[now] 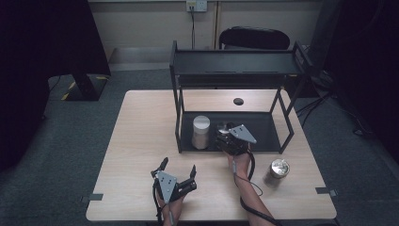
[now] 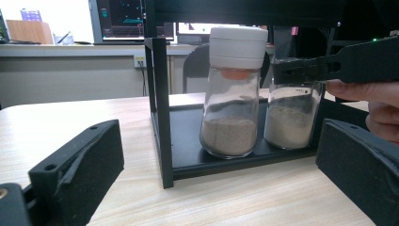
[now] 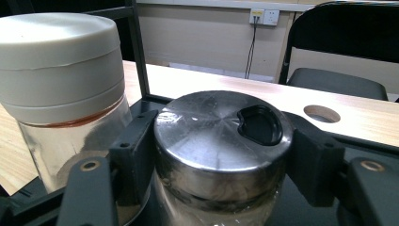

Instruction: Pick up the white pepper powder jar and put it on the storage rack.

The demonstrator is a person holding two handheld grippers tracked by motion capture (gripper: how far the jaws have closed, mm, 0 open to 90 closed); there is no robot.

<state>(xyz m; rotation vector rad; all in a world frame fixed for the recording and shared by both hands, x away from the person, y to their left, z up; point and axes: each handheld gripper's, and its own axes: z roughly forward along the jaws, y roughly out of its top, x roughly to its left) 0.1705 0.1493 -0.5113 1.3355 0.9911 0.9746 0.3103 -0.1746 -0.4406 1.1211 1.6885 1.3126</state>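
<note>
Left gripper [image 1: 178,170]: nearest the high camera, resting on the table's [image 1: 141,141] front edge, jaws spread wide with nothing between them.
Rack [image 1: 235,70]: black two-tier shelf standing mid-table; its lower tray holds two jars side by side.
Right gripper [image 3: 219,155]: reached into the lower tray, jaws closed against both sides of the metal-lidded jar [image 3: 221,136], just under the lid.
White-capped jar [image 2: 233,89]: already standing on the tray, just left of the gripped jar, part-filled with brownish powder.
Third jar [image 1: 277,170]: metal lid, on the table, right of the rack, well apart from both grippers.
Progress: by my judgement two jars are shelved or nearly so; releasing this one and shelving the third remain.
</note>
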